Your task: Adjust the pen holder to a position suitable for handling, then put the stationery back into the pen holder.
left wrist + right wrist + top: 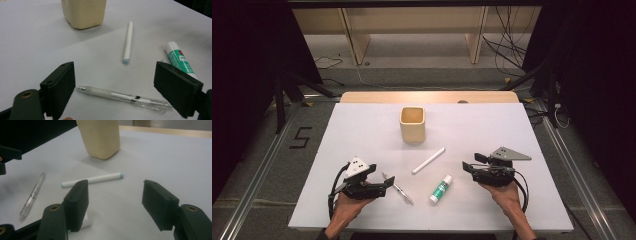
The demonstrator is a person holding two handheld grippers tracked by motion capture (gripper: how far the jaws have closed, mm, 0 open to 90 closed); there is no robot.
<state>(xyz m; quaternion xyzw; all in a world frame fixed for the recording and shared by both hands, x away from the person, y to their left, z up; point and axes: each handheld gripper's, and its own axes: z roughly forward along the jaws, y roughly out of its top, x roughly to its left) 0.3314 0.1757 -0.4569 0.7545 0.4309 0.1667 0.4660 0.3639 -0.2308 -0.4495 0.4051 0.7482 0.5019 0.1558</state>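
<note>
one clear pen (397, 189) lay flat on the white table (362, 125), just beside the left gripper (386, 184). in the left gripper view that pen (120, 97) stretched across the gap between the two black jaws, which stood wide apart and pressed on nothing, so the tool was released. one hand (348, 207) gripped it from the near edge.

one white marker (428, 160) lay at a slant near the middle of the table, apart from the pen, and one glue stick (441, 188) with a green label lay just below it, between the two grippers. in the right gripper view the marker (92, 180) lay beyond the jaws and the white end of the glue stick (86, 221) peeked out behind one of them.

the right gripper (468, 167) hovered beside the glue stick, its jaws also spread with nothing between them, the other hand (507, 197) behind it.

one cream square cup (412, 124) stood upright farther back, well apart from all three writing things.

count: one pen, one marker, one glue stick, one cup, two grippers.
</note>
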